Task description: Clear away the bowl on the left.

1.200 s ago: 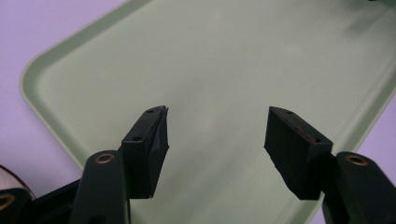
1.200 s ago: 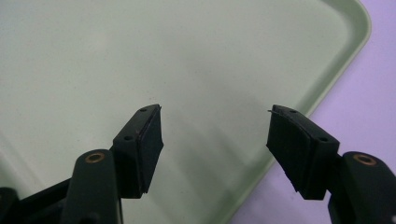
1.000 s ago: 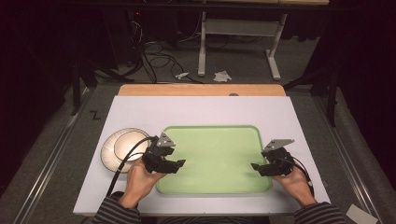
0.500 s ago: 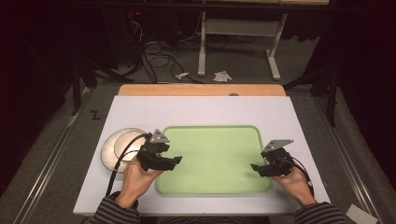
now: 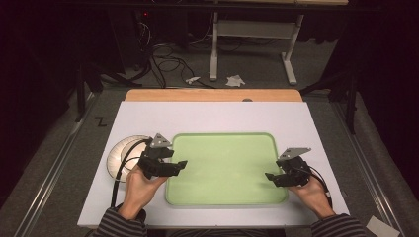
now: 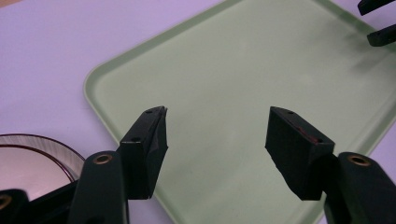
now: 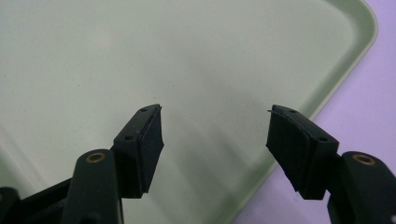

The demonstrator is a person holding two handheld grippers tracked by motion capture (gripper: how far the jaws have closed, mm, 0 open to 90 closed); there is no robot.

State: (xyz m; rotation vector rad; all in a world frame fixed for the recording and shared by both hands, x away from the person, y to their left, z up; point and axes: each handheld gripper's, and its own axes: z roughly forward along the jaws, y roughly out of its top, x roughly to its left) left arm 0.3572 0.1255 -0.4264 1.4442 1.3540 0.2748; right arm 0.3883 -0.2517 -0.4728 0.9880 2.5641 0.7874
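Tray bare, plate untouched: the work is judged to be at its very start.

The left gripper (image 5: 181, 164) and the right gripper (image 5: 270, 176) are held spread and empty over opposite sides of the pale green rectangular plastic tray (image 5: 222, 139) on the white counter (image 5: 212, 116). The left gripper's jaws have just been closing slightly, with nothing between them. The round white plate (image 5: 118, 150), just beside the tray's left edge, has not yet been grasped or moved.
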